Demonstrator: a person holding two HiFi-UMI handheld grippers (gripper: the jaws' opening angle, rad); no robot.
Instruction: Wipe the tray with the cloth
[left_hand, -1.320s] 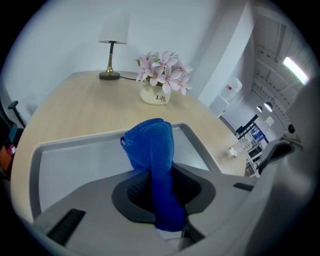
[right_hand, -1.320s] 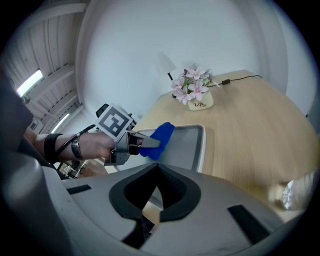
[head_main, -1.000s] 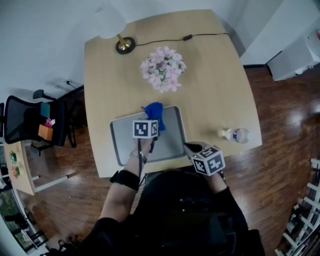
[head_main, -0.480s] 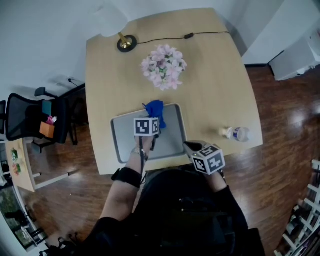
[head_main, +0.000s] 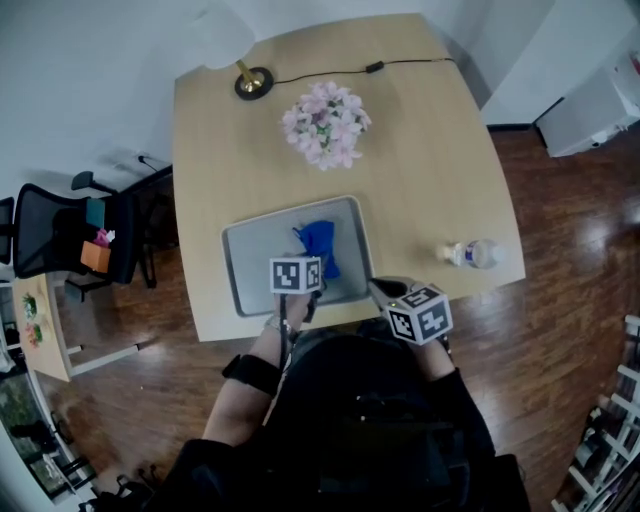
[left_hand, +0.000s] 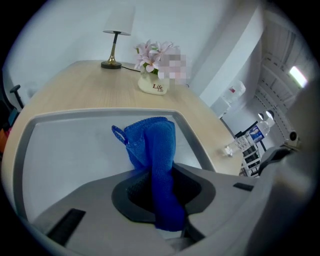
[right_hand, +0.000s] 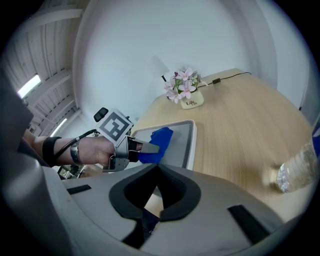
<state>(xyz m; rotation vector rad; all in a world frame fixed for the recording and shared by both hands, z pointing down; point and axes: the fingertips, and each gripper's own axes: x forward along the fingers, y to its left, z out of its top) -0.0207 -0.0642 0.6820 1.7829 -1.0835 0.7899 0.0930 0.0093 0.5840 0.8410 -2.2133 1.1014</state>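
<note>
A grey tray (head_main: 255, 265) lies near the table's front edge. On its right half sits a bunched blue cloth (head_main: 321, 246). My left gripper (head_main: 312, 268) is shut on the cloth's near end. In the left gripper view the cloth (left_hand: 152, 145) runs up from between the jaws and rests on the tray (left_hand: 65, 145). My right gripper (head_main: 380, 292) hovers off the tray's near right corner, jaws shut and empty. The right gripper view shows the left gripper (right_hand: 145, 148), the cloth (right_hand: 159, 141) and the tray (right_hand: 182, 145) ahead of its closed tips (right_hand: 157, 167).
A pot of pink flowers (head_main: 325, 125) stands behind the tray. A lamp base (head_main: 250, 82) with its cable sits at the far left. A clear plastic bottle (head_main: 470, 253) lies at the table's right edge. An office chair (head_main: 60, 240) stands left of the table.
The left gripper has dragged the blue cloth from the tray's far edge toward me, to the tray's middle right. The right gripper has stayed put.
</note>
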